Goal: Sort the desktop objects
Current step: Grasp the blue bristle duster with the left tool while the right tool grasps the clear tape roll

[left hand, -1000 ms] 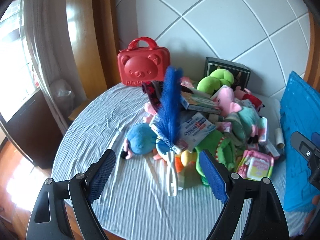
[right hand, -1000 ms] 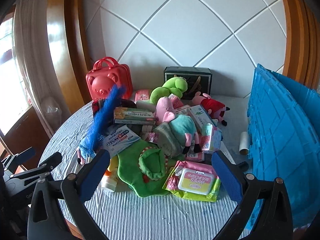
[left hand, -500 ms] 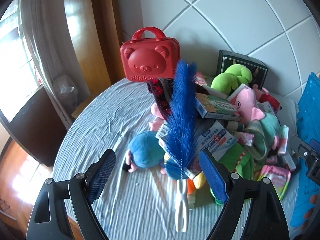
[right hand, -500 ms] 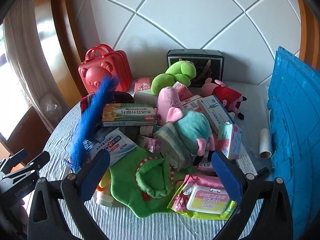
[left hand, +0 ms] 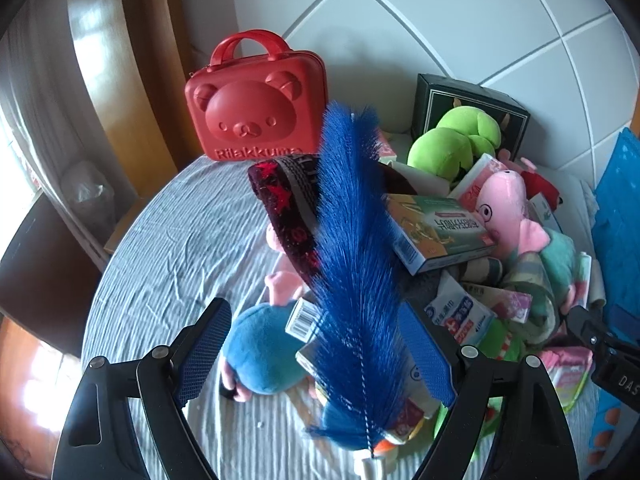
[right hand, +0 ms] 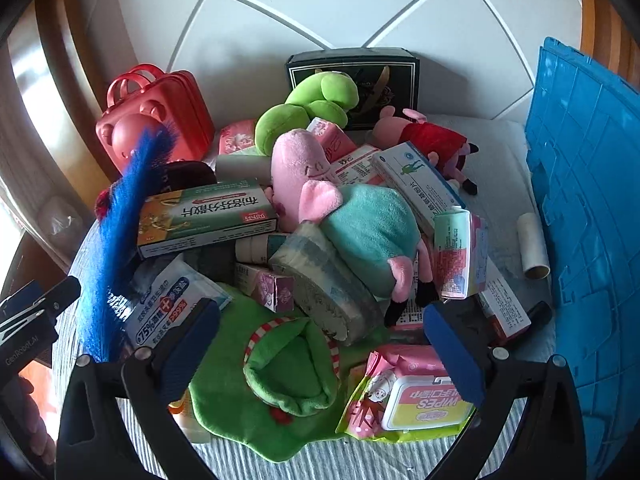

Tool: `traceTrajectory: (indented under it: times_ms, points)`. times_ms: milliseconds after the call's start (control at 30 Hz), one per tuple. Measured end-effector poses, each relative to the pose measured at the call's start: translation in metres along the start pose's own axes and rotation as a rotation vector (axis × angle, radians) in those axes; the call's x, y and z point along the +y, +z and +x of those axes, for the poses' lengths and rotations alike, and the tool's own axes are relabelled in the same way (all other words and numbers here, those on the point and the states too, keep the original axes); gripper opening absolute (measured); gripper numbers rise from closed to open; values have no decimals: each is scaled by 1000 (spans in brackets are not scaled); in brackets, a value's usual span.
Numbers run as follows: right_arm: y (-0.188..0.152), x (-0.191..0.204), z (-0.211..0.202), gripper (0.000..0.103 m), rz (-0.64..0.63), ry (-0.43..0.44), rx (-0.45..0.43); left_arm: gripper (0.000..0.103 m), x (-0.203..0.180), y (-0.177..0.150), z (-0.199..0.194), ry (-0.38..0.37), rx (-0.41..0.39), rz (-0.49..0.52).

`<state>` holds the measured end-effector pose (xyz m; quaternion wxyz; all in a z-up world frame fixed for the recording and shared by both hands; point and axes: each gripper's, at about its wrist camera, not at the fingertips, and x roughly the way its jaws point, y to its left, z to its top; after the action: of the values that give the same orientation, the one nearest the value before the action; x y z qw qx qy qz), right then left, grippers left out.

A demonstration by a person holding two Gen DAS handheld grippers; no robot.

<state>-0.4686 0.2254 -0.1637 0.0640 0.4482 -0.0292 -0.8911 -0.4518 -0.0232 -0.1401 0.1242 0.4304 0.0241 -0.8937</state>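
Left wrist view first: far left, a hard, glossy red case (left hand: 258, 100) moulded with a bear face stands upright at the back of the round table (left hand: 172, 232), whose pale cloth is ribbed and wrinkled. The left gripper (left hand: 316, 354) hangs over the near edge of the heap, jaws wide apart, textured blue pads clamped on nothing. Between them rises a long blue feathery brush (left hand: 354, 240), soft bristles on a twisted wire, white handle at the bottom. Under it, a round blue plush (left hand: 260, 354), fuzzy. Beside the brush a dark band with red stars (left hand: 288, 208), woven. Further right, a flat cardboard box printed green (left hand: 436, 232) lies tilted on the pile, touching a pink pig plush (left hand: 504, 200). Behind, a lime-green plush (left hand: 456, 140) leans against a dark rectangular box (left hand: 468, 100).

Right wrist view now: the right gripper (right hand: 322, 350) also stands open, gripping nothing. Below it a green felt piece with a striped pocket (right hand: 288, 364), flat on the table. To its right a glossy pack of wipes (right hand: 416, 400) with a hard lid. Then a cardboard tube (right hand: 532, 246), lying alone on the cloth, just beside a ribbed blue plastic crate (right hand: 584, 216) at the far right.
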Motion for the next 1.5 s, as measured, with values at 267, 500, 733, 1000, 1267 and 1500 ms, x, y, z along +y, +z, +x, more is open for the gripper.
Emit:
traceTrajectory:
  times_ms: [267,500,733,1000,1267,1500]
  points:
    - [11,-6,37,103,52,-8,67,65,-7,9,44,-10,75,32]
    - [8,1,65,90,-45,-149,124,59,-13,7,66,-26,114,32]
    - [0,-12,92,43,-34,-139,169,51,-21,9,78,-17,116,12]
    - [1,-9,101,40,-54,-127,150,26,-35,5,84,-15,120,19]
    - [-2,-14,94,30,-23,-87,127,14,-31,-11,53,4,45,68]
    - [-12,-18,67,28,1,-58,60,13,-28,-30,24,21,-4,118]
